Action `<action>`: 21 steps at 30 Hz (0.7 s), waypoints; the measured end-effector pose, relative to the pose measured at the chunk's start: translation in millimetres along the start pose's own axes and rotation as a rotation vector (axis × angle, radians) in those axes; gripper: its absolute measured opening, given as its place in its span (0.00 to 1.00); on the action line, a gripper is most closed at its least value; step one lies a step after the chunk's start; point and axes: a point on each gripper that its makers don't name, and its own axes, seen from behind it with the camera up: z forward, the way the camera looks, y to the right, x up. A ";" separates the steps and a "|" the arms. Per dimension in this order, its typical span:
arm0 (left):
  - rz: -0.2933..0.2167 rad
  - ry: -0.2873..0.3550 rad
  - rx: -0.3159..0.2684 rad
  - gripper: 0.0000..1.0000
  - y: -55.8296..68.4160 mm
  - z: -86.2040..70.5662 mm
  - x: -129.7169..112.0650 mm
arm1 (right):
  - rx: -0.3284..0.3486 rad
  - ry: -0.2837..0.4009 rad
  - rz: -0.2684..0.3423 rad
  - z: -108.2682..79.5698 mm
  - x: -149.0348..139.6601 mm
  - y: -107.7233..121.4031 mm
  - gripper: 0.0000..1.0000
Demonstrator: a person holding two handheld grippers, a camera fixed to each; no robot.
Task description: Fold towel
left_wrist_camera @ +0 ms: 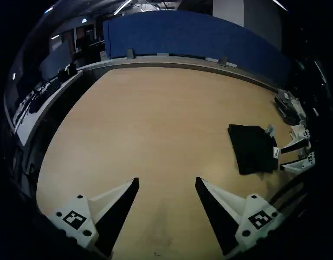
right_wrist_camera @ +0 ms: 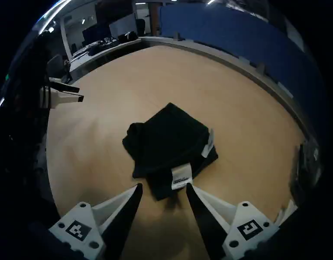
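Note:
A black towel (right_wrist_camera: 166, 138) lies folded into a small stack on the wooden table (right_wrist_camera: 114, 99), with a white label (right_wrist_camera: 182, 175) on its near edge. My right gripper (right_wrist_camera: 163, 186) is open, and the towel's near corner lies just between its fingertips without being pressed. In the left gripper view the same towel (left_wrist_camera: 253, 147) is far to the right, with the right gripper (left_wrist_camera: 281, 159) at its edge. My left gripper (left_wrist_camera: 166, 180) hangs open over bare wood with nothing between its fingers; it appears again at the table's left side (right_wrist_camera: 79, 94).
A blue partition (left_wrist_camera: 188, 34) runs along the table's far edge. A dark grey object (left_wrist_camera: 288, 106) lies near the table's right edge. Office desks with equipment (left_wrist_camera: 45, 86) stand beyond the left side. Bare wood (left_wrist_camera: 157, 117) spreads between the two grippers.

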 end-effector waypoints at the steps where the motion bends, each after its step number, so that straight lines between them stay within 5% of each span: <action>1: 0.000 -0.001 0.000 0.97 0.0 0.3 -0.5 | 0.000 -0.003 0.003 0.6 -2.8 -0.2 0.78; 21: 0.004 -0.003 -0.002 0.97 1.9 3.6 -1.8 | 0.008 -0.048 0.031 8.0 -26.6 -2.4 0.74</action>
